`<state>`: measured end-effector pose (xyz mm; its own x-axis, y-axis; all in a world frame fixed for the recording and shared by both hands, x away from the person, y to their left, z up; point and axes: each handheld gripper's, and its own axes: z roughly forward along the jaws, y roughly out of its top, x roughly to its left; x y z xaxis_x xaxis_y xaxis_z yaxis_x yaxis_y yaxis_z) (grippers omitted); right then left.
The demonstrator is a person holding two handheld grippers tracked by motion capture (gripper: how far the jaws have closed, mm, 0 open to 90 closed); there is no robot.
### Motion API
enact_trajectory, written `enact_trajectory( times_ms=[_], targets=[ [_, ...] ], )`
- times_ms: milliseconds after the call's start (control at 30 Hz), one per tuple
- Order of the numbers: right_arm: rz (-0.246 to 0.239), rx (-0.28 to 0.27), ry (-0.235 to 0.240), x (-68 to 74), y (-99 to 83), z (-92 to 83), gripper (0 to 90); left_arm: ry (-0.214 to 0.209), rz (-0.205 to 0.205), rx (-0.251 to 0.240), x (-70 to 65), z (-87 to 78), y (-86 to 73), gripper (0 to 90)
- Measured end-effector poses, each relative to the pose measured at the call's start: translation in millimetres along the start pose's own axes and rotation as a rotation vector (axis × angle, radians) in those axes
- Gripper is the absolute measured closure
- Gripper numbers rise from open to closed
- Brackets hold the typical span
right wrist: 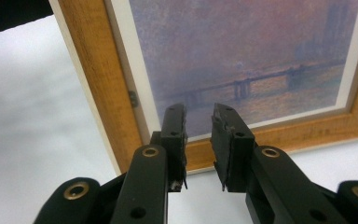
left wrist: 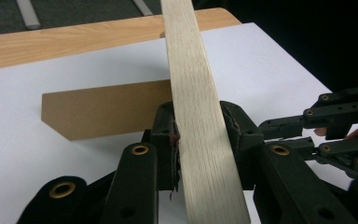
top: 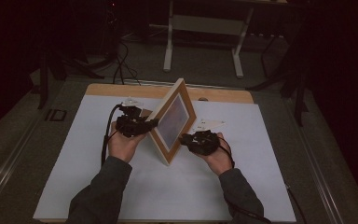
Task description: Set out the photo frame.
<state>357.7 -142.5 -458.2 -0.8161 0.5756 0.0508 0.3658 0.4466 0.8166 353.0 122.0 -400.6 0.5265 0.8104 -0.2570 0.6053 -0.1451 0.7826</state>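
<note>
Under both of my grippers lies the white sheet (top: 168, 186) that covers the table, and on it, between my 2 hands, stands the picture frame (top: 172, 120), tipped up on 1 corner with its print facing my right side. Behind the frame, just beyond my left jaws, a brown backing board (left wrist: 102, 114) lies flat on the sheet. My left gripper (top: 150, 124) is pinching the frame's pale wooden edge (left wrist: 196, 116): in the left gripper view the pads sit against both faces of the rail. My right gripper (top: 184, 138) hovers just in front of the print (right wrist: 242, 51), jaws spread with a gap and nothing between them, pointed at the lower rail of the frame.

I judge the work roughly midway: the frame is raised and 1 side is secured, while the backing board is apart from it. What is left, as I read it, is a second grip with my right gripper.
</note>
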Motion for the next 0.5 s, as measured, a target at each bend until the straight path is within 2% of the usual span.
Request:
enact_trajectory(
  times_ms=[267, 500],
  targets=[
    [0.004, -0.004, -0.004, -1.7, -0.1, -1.8, 74.5, -0.041, 0.010, 0.002, 6.0, -1.0, 0.2, 71.1],
    [0.008, -0.011, -0.011, -4.3, 0.8, -5.4, 74.5, -0.082, 0.053, 0.015, 11.2, -2.0, 1.1, 71.2]
  ],
)
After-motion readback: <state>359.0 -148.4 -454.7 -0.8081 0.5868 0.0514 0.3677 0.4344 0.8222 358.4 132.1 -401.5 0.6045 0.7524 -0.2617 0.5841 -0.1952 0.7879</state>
